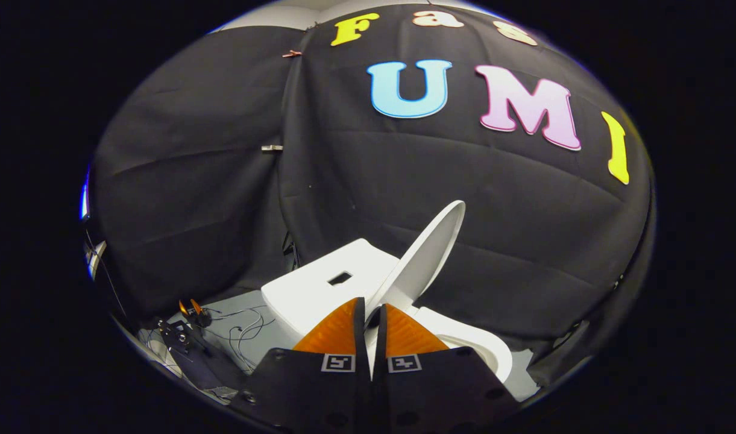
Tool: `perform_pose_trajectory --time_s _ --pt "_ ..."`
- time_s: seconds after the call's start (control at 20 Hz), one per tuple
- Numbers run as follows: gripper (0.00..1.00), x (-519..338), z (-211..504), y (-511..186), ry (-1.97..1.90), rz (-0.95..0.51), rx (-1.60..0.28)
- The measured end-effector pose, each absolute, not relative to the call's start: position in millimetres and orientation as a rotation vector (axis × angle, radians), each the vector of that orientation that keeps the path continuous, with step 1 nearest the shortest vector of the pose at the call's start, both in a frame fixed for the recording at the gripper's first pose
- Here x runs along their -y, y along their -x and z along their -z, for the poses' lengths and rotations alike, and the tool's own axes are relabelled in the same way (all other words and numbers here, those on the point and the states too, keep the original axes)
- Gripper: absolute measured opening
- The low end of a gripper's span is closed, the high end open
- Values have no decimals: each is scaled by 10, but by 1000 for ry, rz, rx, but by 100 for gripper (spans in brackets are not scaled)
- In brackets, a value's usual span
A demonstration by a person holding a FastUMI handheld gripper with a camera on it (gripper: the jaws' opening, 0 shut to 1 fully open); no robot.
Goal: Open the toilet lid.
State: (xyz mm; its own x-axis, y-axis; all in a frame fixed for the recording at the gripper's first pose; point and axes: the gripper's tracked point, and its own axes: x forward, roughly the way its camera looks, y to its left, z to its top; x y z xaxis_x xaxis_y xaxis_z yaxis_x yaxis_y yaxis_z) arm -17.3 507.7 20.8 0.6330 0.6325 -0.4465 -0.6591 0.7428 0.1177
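Gripper view is showing the toilet lid (425,253) standing raised at a steep slant, its free edge pointing up toward the black cloth wall (464,181) and its hinged end down by the tank. The lid is white and oval, and its lower edge is running down into the narrow slot between the two fingers of the gripper (372,322). The fingers are sitting almost pressed together with only a thin gap between them; the lid's edge is meeting that gap, but whether both fingers are actually pinching it is something I cannot tell. Beside the lid, on the side of the left finger, the white tank (319,289) is showing its flat top with a small dark rectangular opening (340,278) in it. On the other side, just beyond the right finger, the rim of the toilet bowl (482,343) is curving away, uncovered. The toilet is standing on a grey floor (235,313) close to the wall. Further out on the floor, past the tank, thin wires (247,328) are lying in loose loops, and near them a small dark device with orange parts (190,310) is resting by the foot of the cloth.
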Motion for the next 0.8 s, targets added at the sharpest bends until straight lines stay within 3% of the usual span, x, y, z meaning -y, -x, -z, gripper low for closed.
perform_pose_trajectory --time_s 0.8 --pt "6 -6186 -284 298 40 -928 -433"
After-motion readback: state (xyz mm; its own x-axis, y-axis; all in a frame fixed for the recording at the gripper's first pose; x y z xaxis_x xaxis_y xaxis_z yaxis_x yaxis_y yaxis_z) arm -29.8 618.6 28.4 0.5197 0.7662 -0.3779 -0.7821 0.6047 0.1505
